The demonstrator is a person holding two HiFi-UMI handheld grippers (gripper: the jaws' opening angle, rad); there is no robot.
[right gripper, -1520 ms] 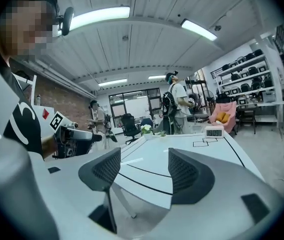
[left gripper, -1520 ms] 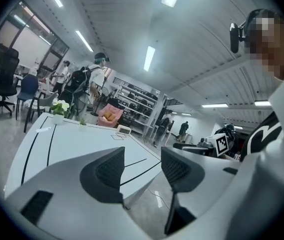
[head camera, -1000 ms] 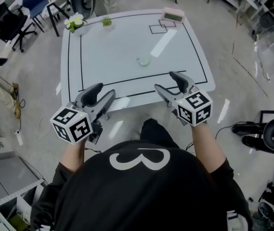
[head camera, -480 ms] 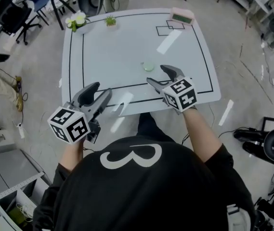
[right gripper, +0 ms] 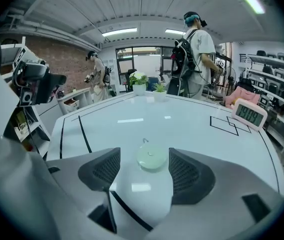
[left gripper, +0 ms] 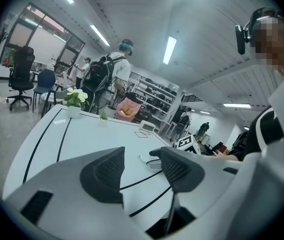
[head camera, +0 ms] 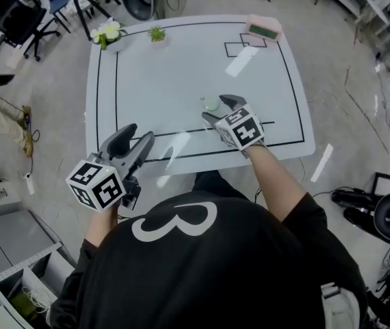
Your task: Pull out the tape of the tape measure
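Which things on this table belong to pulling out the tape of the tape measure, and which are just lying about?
Belong to the job:
- small round pale green tape measure
- right gripper, open, at the tape measure, not gripping it
- left gripper, open, by the near edge of the white table

Lying about:
- white flowers in a white pot
- small green potted plant
- pink digital clock

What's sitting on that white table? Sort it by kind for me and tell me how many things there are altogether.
Potted plants: 2, a white-flowered plant and a small green plant
Pink digital clock: 1
Round pale green tape measure: 1
Total: 4
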